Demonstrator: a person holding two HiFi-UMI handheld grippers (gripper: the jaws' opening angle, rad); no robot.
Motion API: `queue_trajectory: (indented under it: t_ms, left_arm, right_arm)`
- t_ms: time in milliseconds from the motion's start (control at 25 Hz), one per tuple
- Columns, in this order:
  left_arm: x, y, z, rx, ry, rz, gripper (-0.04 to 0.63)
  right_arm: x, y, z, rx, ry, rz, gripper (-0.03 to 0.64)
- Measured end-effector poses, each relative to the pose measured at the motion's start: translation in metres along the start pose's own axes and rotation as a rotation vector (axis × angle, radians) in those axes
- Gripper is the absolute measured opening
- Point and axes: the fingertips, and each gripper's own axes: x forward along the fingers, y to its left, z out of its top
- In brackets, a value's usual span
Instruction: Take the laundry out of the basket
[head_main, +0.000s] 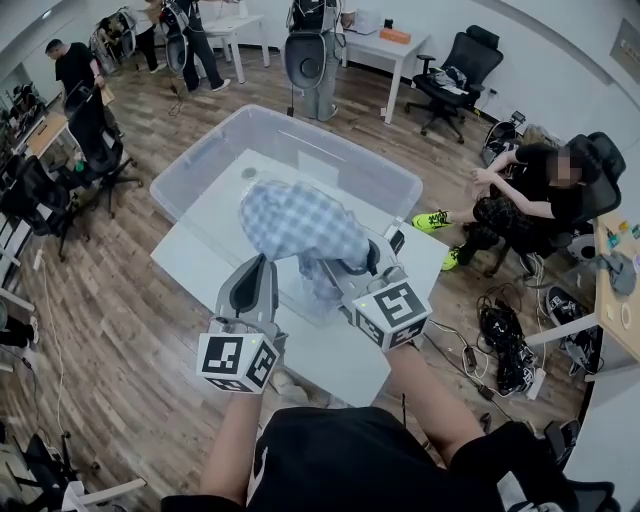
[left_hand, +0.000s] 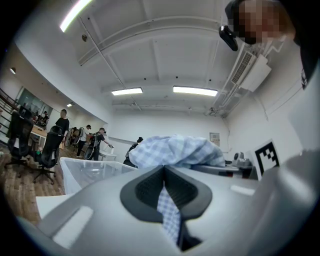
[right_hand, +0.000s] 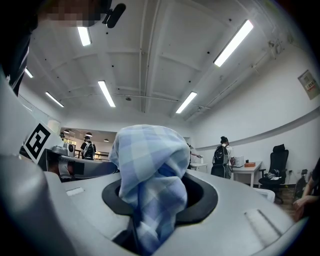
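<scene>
One blue-and-white checked cloth garment (head_main: 300, 225) hangs bunched above the near right part of the one clear rectangular plastic basket (head_main: 205, 150), raised between two grippers; a tail of it drops toward the basket's near wall, and I cannot tell whether it touches there. The basket sits on one white table (head_main: 335, 365), filling its far half.

The left gripper (head_main: 258, 272) stands on the near left of the garment; in the left gripper view its jaws are closed on a narrow strip of the checked fabric, which runs down between the dark pads of the left gripper (left_hand: 166, 202), with the bulk of the garment (left_hand: 175, 151) heaped beyond them and the basket (left_hand: 85, 172) to the left. The right gripper (head_main: 352, 265) is on the near right, close beside the left one; in the right gripper view its jaws clamp a thicker fold, the garment (right_hand: 150, 155) rising as a hood-shaped lump from between the pads of the right gripper (right_hand: 152, 207). Each gripper carries one cube with black-and-white square markers, two in all.

One person in black (head_main: 530, 190) sits on the floor side to the right, well apart from the table; one black office chair (head_main: 460, 65) stands far right.
</scene>
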Motion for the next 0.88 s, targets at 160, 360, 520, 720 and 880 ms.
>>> queue_trajectory:
  t_ms: [160, 360, 520, 720, 880]
  left_arm:
    - [-0.005, -0.009, -0.005, 0.001, 0.000, 0.014, 0.009]
    - [-0.009, -0.019, -0.012, 0.007, 0.008, 0.032, 0.009]
    - [-0.011, -0.020, -0.012, 0.017, 0.015, 0.047, 0.009]
    - [-0.017, -0.018, -0.011, 0.025, 0.023, 0.061, 0.009]
    - [-0.019, -0.019, -0.011, 0.027, 0.025, 0.063, 0.009]
  right_arm:
    - [-0.009, -0.002, -0.004, 0.005, 0.001, 0.013, 0.164]
    - [-0.015, -0.003, -0.008, 0.017, -0.002, 0.031, 0.164]
    - [-0.015, -0.004, -0.008, 0.026, -0.008, 0.045, 0.164]
    - [-0.015, -0.003, -0.008, 0.042, -0.017, 0.048, 0.164]
    - [-0.017, -0.004, -0.008, 0.045, -0.015, 0.043, 0.164]
